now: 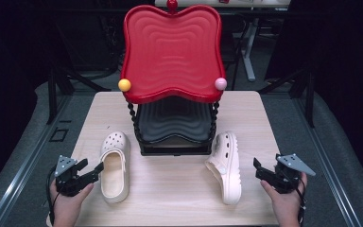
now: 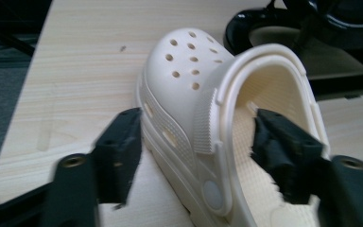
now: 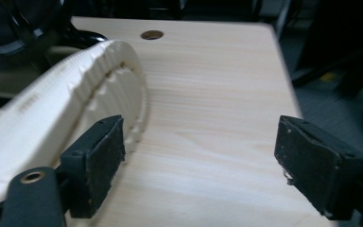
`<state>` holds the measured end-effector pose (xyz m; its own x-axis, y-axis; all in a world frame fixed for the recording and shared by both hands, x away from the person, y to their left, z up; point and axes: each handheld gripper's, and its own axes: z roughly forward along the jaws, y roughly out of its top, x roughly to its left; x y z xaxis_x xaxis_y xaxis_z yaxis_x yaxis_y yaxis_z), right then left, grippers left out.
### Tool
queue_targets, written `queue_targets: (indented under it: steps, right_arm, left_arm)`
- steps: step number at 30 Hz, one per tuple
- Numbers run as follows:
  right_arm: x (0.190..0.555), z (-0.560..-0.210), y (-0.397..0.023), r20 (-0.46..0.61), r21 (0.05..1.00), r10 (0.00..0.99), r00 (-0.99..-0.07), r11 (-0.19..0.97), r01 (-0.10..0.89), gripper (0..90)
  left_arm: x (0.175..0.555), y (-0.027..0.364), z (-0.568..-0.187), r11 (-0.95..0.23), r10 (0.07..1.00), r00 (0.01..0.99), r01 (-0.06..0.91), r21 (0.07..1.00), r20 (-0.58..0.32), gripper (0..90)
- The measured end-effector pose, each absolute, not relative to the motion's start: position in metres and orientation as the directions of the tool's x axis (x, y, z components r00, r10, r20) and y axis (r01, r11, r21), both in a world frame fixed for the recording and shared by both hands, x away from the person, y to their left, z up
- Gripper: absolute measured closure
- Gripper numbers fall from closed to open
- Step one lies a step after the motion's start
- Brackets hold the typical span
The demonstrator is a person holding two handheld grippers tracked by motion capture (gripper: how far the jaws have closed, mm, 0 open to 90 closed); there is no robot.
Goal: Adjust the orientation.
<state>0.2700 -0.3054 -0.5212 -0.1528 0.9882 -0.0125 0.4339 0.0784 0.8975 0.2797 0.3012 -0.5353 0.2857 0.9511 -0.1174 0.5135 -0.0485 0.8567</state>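
Risk: the left gripper [image 1: 90, 173], fingers open, straddles only the near side wall of the upright clog [image 1: 115, 165]; closing there may tip it. The right gripper [image 1: 261, 169], fingers open and empty, has the side-lying clog [image 1: 226, 165] just beside its left finger [image 3: 94, 163]; closing grasps nothing on the desk [image 1: 170, 198].

We are seeing a two-tier rack [image 1: 172, 118] standing at the back middle of the desk [image 1: 170, 198], the upright clog [image 1: 114, 165] lying to its left front, the tipped clog [image 1: 224, 165] lying on its side to its right front.
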Motion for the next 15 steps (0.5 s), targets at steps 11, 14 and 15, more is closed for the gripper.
queue_targets:
  steps: [11,14,15]
  right_arm:
    - [0.273,-0.533,-0.297,-0.061,0.884,0.978,-0.202,0.146,0.443,40.3]
    - [0.274,-0.533,-0.296,-0.058,0.881,0.973,-0.223,0.155,0.446,46.5]
    - [0.274,-0.533,-0.296,-0.063,0.881,0.973,-0.222,0.159,0.446,46.9]
  left_arm:
    - [0.277,0.31,-0.535,-0.008,0.96,0.249,0.471,0.882,-0.125,41.8]
    - [0.28,0.31,-0.535,0.003,0.961,0.243,0.472,0.882,-0.134,41.6]
    - [0.281,0.31,-0.535,0.01,0.96,0.242,0.476,0.879,-0.142,41.7]
